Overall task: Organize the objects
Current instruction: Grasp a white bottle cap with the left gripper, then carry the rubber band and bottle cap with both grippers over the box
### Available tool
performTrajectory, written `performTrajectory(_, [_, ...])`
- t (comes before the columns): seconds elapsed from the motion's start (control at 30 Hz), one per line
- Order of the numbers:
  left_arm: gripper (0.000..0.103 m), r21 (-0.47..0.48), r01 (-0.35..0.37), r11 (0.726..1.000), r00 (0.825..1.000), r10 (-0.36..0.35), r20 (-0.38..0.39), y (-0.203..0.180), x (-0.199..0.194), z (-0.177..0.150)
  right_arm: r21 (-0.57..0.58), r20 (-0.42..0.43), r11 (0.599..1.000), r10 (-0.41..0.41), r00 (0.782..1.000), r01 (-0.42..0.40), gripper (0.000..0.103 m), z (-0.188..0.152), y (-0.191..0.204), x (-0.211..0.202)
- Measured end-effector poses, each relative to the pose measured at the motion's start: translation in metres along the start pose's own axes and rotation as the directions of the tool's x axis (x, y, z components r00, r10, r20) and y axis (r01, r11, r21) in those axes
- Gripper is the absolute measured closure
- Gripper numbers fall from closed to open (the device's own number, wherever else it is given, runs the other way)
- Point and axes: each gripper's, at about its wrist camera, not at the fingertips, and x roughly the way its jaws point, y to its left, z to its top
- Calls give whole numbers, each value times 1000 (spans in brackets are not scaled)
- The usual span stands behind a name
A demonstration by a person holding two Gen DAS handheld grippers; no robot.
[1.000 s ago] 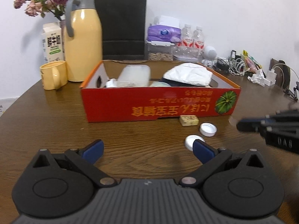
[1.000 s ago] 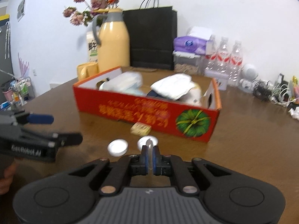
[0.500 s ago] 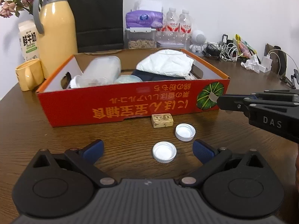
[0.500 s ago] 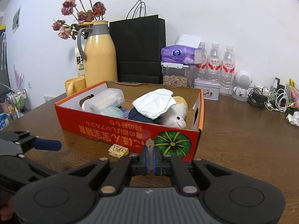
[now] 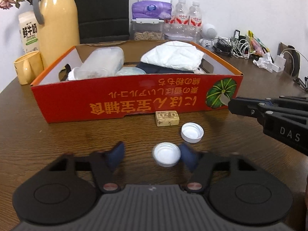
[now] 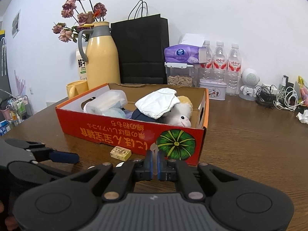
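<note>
Two white bottle caps lie on the brown table in front of a red cardboard box (image 5: 134,104). The near cap (image 5: 166,154) sits between the fingers of my left gripper (image 5: 152,154), whose jaws are closing. Its right pad is right beside the cap and its left pad is well apart. The far cap (image 5: 192,131) and a small tan block (image 5: 167,118) lie just beyond. My right gripper (image 6: 154,157) is shut on a small translucent piece (image 6: 155,148), held in front of the box's green pumpkin print (image 6: 176,143). It enters the left wrist view (image 5: 233,105) from the right.
The box (image 6: 107,132) holds a plastic container, white cloth and a plush toy. Behind it stand a yellow flask (image 5: 57,25), a yellow mug (image 5: 28,67), a milk carton, a black bag, tissues, water bottles and a tin. Cables (image 6: 279,98) lie far right.
My left gripper moved in over the near cap and its jaws narrowed around it. My right gripper lifted off the caps and now sits at the box front, still shut.
</note>
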Motion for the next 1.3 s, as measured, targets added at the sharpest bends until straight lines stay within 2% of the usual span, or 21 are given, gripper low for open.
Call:
performTrajectory(0.07, [72, 10, 12, 1000, 1000, -12, 6, -1, -1, -1, -3, -4, 1000, 0, 1000, 0, 99, 0, 1, 1])
performTrajectory(0.1, [73, 17, 16, 1000, 1000, -17, 9, -1, -1, -1, -4, -7, 1000, -1, 1000, 1, 99, -1, 1, 2])
performTrajectory(0.23, [73, 22, 40, 999, 999, -40, 14, -2, -2, -2, -6, -12, 1000, -2, 1000, 2, 99, -2, 2, 3])
performTrajectory(0.57, [74, 9, 39, 999, 998, -39, 50, 3, -11, -1, -20, -10, 1000, -12, 1000, 12, 99, -2, 5, 4])
performTrajectory(0.8, [74, 8, 52, 999, 992, -53, 111, 13, -30, 13, -21, 15, 1000, -23, 1000, 23, 99, 5, 6, -2])
performTrajectory(1.07, [74, 21, 21, 1000, 978, -25, 208, 28, -45, 48, -61, 56, 998, -15, 998, 18, 99, 33, 19, -3])
performTrajectory(1.3, [74, -7, 19, 1000, 966, -16, 258, 41, -38, 81, -122, 108, 992, -11, 994, 24, 99, 72, 37, 10])
